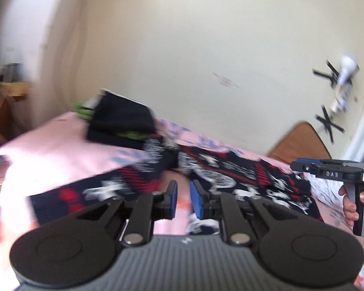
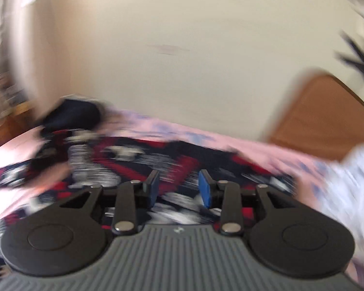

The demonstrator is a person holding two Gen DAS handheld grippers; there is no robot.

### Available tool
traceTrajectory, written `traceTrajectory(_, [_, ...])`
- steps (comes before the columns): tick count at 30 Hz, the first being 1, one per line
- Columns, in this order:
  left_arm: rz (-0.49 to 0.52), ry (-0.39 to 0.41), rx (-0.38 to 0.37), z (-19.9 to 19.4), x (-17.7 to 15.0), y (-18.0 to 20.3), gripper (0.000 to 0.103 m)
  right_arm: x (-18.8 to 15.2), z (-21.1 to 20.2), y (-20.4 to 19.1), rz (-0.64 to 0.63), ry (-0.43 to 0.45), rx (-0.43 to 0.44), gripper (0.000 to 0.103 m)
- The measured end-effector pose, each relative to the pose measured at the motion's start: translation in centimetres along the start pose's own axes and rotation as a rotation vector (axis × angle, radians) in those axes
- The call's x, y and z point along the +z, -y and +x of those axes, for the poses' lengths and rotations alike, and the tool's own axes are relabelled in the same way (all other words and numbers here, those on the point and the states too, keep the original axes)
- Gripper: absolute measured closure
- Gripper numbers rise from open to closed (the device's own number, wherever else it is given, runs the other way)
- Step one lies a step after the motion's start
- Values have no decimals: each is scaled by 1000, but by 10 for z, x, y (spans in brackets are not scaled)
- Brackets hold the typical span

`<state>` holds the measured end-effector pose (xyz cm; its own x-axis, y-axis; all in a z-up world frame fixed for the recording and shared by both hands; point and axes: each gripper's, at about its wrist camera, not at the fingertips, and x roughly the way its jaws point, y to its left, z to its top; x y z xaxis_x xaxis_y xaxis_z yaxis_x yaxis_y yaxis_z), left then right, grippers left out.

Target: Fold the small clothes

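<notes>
Both wrist views are motion-blurred, the right one more so.

Left claw (image 1: 183, 195): blue pads a narrow gap apart, nothing between them; pink sheet shows through the gap. Released, nearly closed. It hangs just above the near edge of the garment.

Right claw (image 2: 179, 185): pads clearly apart, no cloth clamped; the patterned fabric is seen behind the gap. Released. In the left view the same tool (image 1: 327, 169) sits at the far right, side-on, with a hand (image 1: 351, 206) on its grip.

Garment (image 1: 206, 169): dark, with red and white print, spread flat across the bed, running left to right in front of both claws. In the right view it (image 2: 133, 160) fills the middle ground and reaches under the claw.

Bed (image 1: 48, 145): pink sheet with blue print.

Black pile (image 1: 121, 123): folded dark cloth with a green item under it, far left on the bed, touching the garment's far-left end.

White cloth (image 2: 347, 177): crumpled, at the right edge of the bed.

Headboard (image 2: 315, 116): brown, far right, against the cream wall (image 1: 182, 48).
</notes>
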<state>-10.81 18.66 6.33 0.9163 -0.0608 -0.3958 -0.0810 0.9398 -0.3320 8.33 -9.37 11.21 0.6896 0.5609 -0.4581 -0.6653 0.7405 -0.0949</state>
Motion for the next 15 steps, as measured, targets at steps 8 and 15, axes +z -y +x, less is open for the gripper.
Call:
traceTrajectory(8, [-52,100,127,-84,-25,-38,90,11,94,-213,-615,-38,426,68])
traceTrajectory(15, [-154,142,210,-107,-32,-87,90,19,161,-288,-745,-78,445,80])
